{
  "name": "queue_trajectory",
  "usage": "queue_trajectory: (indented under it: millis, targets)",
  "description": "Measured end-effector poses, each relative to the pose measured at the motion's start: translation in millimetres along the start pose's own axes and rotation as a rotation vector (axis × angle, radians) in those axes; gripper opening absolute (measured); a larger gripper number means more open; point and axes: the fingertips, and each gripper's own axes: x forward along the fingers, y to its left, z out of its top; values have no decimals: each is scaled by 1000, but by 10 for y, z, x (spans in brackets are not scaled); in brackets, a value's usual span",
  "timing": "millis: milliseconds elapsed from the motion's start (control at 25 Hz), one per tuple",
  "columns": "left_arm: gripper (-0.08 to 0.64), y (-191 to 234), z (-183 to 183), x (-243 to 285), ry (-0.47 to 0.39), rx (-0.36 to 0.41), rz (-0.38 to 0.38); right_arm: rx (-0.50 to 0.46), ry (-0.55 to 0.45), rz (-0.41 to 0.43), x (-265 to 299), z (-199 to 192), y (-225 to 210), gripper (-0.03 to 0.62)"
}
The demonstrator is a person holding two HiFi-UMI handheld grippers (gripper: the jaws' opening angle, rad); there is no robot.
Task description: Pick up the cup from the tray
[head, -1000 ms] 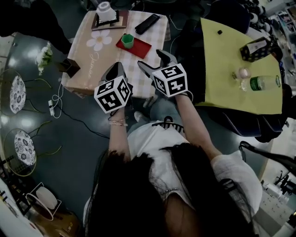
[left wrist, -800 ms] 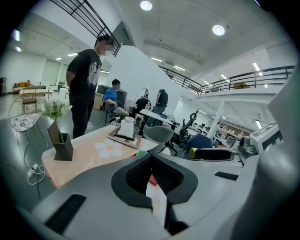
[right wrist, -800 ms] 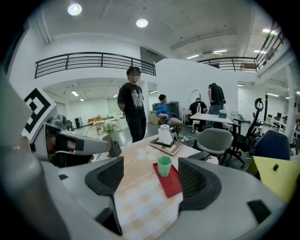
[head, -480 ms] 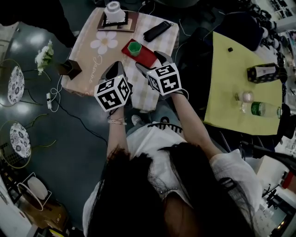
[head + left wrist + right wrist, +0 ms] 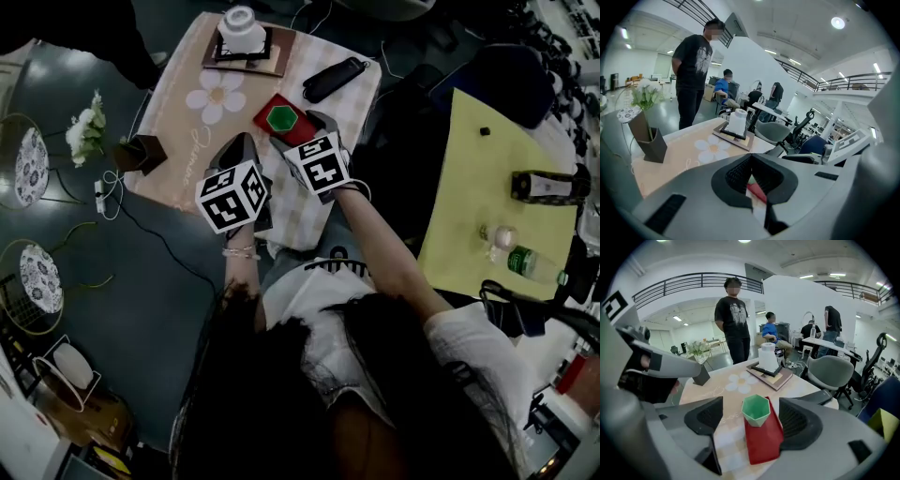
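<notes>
A green hexagonal cup [image 5: 281, 118] [image 5: 755, 410] stands upright on a small red tray [image 5: 269, 107] [image 5: 764, 441] on the checked tablecloth. My right gripper [image 5: 298, 129] [image 5: 752, 414] is open, level with the tray's near end. The cup sits just ahead of its fingertips, in line with the gap, and is not touching either pad. My left gripper [image 5: 240, 148] [image 5: 752, 174] hovers over the table's near edge to the left of the tray, with its jaws together and nothing held. Through its narrow slit I see only a sliver of red tray.
A white container on a brown board [image 5: 242, 36] [image 5: 768, 361] stands at the table's far side, with a black case [image 5: 334, 79] to its right. A dark vase with white flowers [image 5: 139, 150] sits at the left edge. A person [image 5: 733, 319] stands beyond the table. A yellow table [image 5: 473, 187] lies right.
Both grippers have moved forward over the table. The right gripper's open jaws have come up close to the cup on the red tray. The cup has not moved.
</notes>
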Motion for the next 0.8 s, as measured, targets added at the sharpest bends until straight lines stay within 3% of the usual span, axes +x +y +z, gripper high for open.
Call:
queue_trajectory:
  millis: [320, 800]
  targets:
    - [8, 95, -32, 343, 44, -5, 44, -25, 112, 31, 472, -187, -45, 357]
    - [9, 263, -177, 581, 93, -99, 81, -81, 195, 46, 911, -281, -103, 356]
